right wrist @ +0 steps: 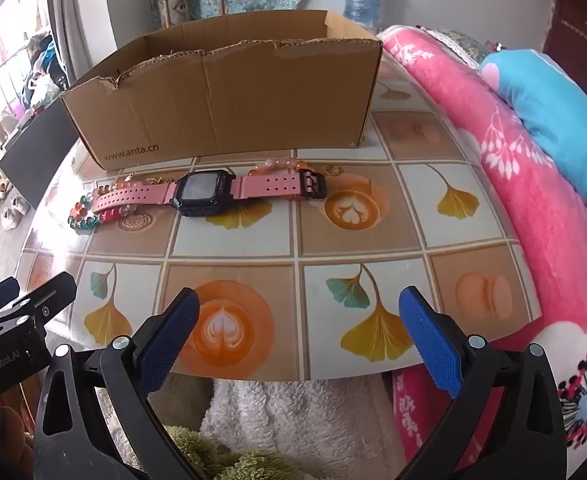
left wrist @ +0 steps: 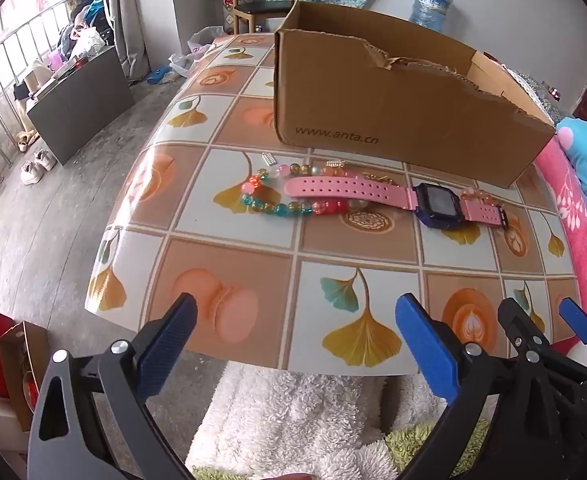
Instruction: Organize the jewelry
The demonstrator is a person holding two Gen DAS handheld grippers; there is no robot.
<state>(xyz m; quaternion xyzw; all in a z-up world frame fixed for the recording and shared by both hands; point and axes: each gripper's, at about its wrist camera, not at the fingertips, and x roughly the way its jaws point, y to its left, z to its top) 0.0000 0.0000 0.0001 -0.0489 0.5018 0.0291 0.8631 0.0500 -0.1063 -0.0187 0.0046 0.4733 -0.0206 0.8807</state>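
We held both grippers over the table's (left wrist: 197, 256) near edge, the left gripper (left wrist: 293, 336) and right gripper (right wrist: 299, 330) each with jaws spread wide and nothing between them. The watch (left wrist: 433, 202) lay flat before the box (left wrist: 393, 120), its pink strap resting across a bead bracelet (left wrist: 277, 206); a second bracelet (right wrist: 281, 168) sat under the buckle end.

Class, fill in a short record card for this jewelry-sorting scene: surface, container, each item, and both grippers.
surface: tabletop with leaf and coffee print tiles
container: open brown cardboard box, torn rim, standing behind the jewelry
item 1: pink-strapped watch with dark square face, lying flat
item 2: multicoloured glass bead bracelet, partly under the strap
item 3: peach bead bracelet, by the buckle
left gripper: open, empty
right gripper: open, empty
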